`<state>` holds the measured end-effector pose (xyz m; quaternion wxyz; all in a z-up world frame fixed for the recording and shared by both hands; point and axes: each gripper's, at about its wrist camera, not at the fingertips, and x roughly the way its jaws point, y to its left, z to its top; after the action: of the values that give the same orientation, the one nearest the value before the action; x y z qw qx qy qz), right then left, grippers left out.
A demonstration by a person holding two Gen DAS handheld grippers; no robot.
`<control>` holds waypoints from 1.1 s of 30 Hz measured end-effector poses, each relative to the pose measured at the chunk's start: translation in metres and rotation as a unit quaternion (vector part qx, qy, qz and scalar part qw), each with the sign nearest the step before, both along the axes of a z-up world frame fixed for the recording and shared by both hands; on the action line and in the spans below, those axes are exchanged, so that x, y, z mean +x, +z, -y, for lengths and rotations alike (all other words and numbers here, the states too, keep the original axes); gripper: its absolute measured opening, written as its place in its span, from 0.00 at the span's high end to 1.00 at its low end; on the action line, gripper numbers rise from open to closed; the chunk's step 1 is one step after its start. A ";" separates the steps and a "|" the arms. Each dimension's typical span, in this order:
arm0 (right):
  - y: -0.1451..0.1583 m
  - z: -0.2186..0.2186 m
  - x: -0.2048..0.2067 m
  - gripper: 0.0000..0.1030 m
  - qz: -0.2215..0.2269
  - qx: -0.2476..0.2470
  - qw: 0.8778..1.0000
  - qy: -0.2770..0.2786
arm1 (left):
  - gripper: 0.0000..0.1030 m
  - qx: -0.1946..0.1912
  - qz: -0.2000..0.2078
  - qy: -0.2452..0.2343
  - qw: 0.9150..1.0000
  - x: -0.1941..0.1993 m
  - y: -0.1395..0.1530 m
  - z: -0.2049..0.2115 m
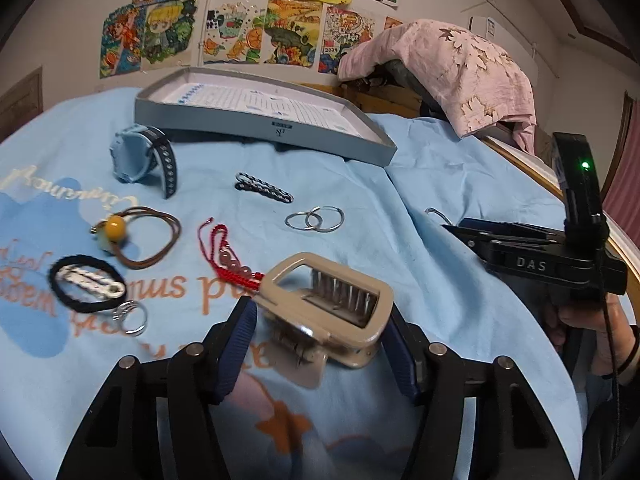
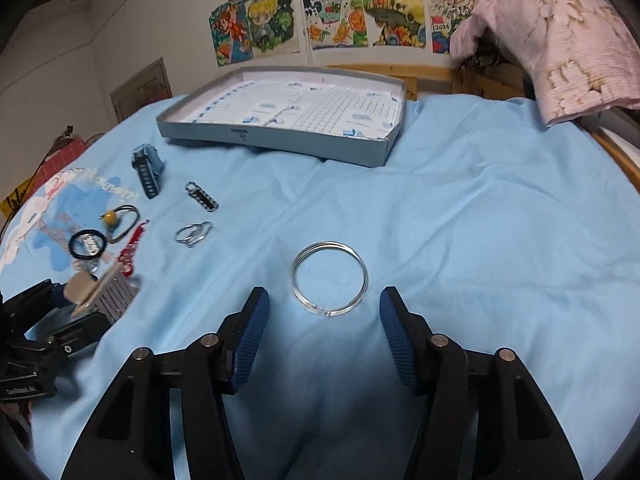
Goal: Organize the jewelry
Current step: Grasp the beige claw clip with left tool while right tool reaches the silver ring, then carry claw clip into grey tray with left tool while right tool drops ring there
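Observation:
My left gripper [image 1: 322,322] is shut on a beige hair claw clip [image 1: 332,304] and holds it just above the blue cloth; the clip also shows in the right wrist view [image 2: 100,290]. My right gripper [image 2: 324,308] is open and empty, its fingers either side of a silver bangle [image 2: 330,278] lying flat on the cloth. A grey shallow box [image 1: 256,126] sits at the back; it also shows in the right wrist view [image 2: 280,136]. Its inside holds no jewelry.
On the cloth lie a blue watch [image 1: 140,156], a braided bracelet [image 1: 264,188], two silver hoops [image 1: 314,218], a red beaded bracelet [image 1: 228,256], a brown cord with a yellow bead [image 1: 136,236], a black hair tie [image 1: 86,284] and a small ring [image 1: 130,316]. A pink cloth [image 1: 452,68] drapes the headboard.

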<state>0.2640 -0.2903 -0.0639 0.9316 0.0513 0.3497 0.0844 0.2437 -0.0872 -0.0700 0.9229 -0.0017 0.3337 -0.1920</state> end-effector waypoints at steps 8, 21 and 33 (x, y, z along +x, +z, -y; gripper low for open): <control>-0.016 -0.006 0.025 0.51 -0.015 0.003 1.000 0.011 | 0.43 -0.015 -0.002 -0.009 1.000 0.013 -0.013 0.002; -0.016 -0.007 0.017 0.61 0.004 0.025 0.999 0.041 | 0.44 -0.024 0.037 -0.002 0.999 -0.005 -0.005 0.000; 0.023 -0.021 0.014 0.61 0.093 0.016 0.993 0.069 | 0.44 -0.056 0.041 0.011 0.998 0.031 0.052 -0.004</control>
<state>0.2779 -0.2695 -0.0409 0.9513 0.0336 0.2625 0.1581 0.2750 -0.0833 -0.0184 0.9361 -0.0491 0.2846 -0.2006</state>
